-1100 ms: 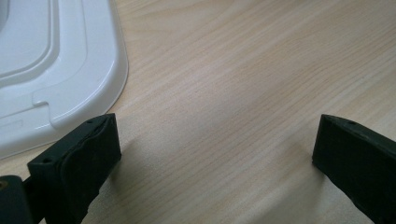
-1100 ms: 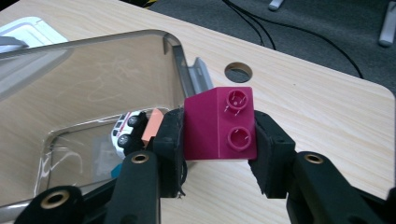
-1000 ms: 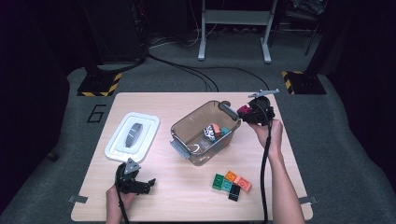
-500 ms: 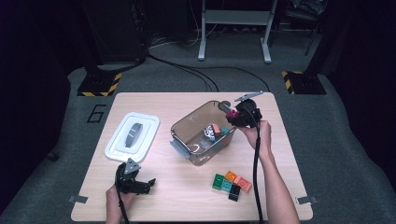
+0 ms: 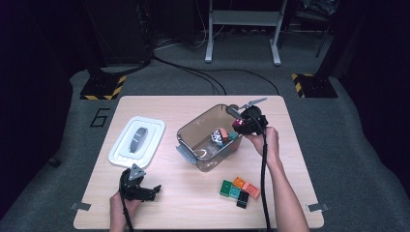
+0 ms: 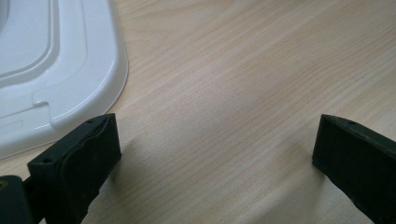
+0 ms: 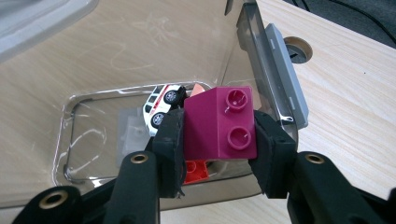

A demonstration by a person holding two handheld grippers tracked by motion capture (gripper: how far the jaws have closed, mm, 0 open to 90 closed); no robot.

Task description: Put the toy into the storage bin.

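Now my right gripper (image 7: 218, 140) clamps a magenta 2-stud brick (image 7: 219, 126) between its jaws, partly closed on its sides, above the clear bin's (image 5: 193, 130) 3 o'clock rim. Inside the bin lie a white toy car (image 7: 161, 105) and a red brick (image 7: 196, 169). At 5 o'clock from the bin, a cluster of bricks (image 5: 240, 189) sits on the tabletop (image 5: 193, 193). The white lid (image 5: 137, 141) lies at 9 o'clock from the bin. My left gripper (image 6: 215, 154) rests at 6 o'clock from the lid, jaws wide apart and empty.
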